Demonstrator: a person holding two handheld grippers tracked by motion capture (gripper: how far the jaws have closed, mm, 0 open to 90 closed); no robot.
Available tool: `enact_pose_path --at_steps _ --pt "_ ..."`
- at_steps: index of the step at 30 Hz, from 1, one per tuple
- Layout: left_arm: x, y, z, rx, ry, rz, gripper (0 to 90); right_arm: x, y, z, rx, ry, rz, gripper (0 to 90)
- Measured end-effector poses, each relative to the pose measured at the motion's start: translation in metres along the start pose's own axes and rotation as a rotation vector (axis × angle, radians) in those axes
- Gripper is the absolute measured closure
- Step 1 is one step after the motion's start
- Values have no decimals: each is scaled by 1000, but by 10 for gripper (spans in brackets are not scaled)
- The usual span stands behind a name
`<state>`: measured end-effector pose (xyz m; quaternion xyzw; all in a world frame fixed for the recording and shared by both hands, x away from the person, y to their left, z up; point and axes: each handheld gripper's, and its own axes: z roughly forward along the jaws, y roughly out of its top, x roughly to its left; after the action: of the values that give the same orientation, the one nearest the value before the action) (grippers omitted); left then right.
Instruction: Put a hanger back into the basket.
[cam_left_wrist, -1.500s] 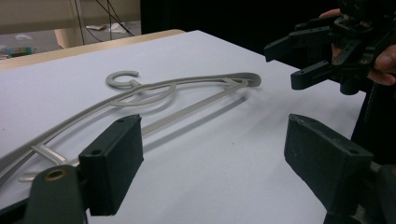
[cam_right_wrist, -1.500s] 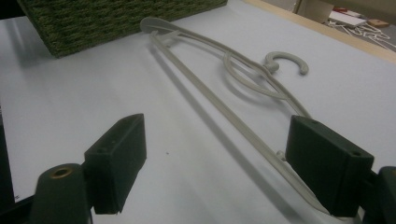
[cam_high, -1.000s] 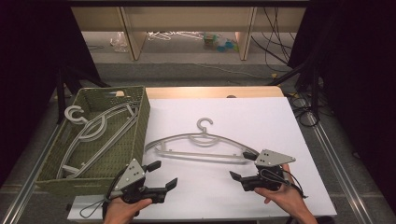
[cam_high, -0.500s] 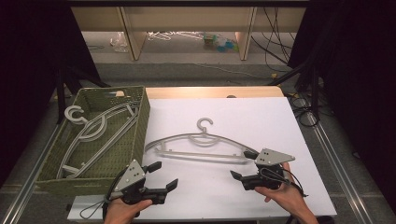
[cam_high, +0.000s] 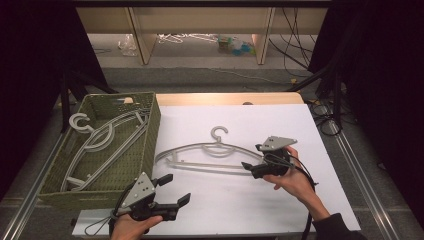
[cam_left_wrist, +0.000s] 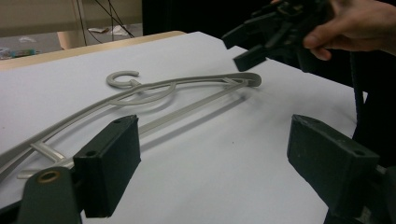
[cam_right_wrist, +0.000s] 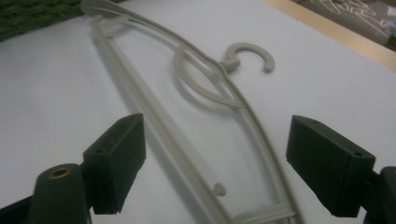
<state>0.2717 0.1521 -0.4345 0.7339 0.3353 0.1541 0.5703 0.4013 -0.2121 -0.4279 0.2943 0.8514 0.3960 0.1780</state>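
Note:
A grey plastic hanger (cam_high: 210, 155) lies flat on the white table top, hook pointing to the far side. My right gripper (cam_high: 251, 156) is at the hanger's right end. In the right gripper view the hanger (cam_right_wrist: 210, 93) runs between the wide jaws of that gripper (cam_right_wrist: 215, 163); the pads do not touch it, and the jaws have just been closing a little. My left gripper (cam_high: 176, 188) is held near the front edge, open and holding nothing. In the left gripper view my left gripper (cam_left_wrist: 215, 158) faces the hanger (cam_left_wrist: 154, 93), with the right gripper (cam_left_wrist: 261, 39) beyond.
A green woven basket (cam_high: 152, 130) stands at the table's left and holds several grey hangers (cam_high: 100, 140). The wooden table edge (cam_high: 225, 98) runs behind the white sheet. Cables (cam_high: 320, 115) hang at the right. Shelving and clutter lie on the floor beyond.
My right gripper has moved left and away from the front edge, up to the hanger's right end. The left gripper and the hanger have stayed put.

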Motion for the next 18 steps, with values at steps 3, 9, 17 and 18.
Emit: enact_pose_path --at_steps 3,9,17,18 --pt "0 -1 2 1 -5 -9 172 -11 3 18 73 6 37 284" --pt "-1 -1 2 12 -8 -6 171 -28 5 50 158 -20 42 362" --pt "0 -1 1 15 -3 -9 173 -35 17 80 268 10 22 492" --pt "1 -1 1 13 -7 -8 173 -35 17 80 268 10 22 492"
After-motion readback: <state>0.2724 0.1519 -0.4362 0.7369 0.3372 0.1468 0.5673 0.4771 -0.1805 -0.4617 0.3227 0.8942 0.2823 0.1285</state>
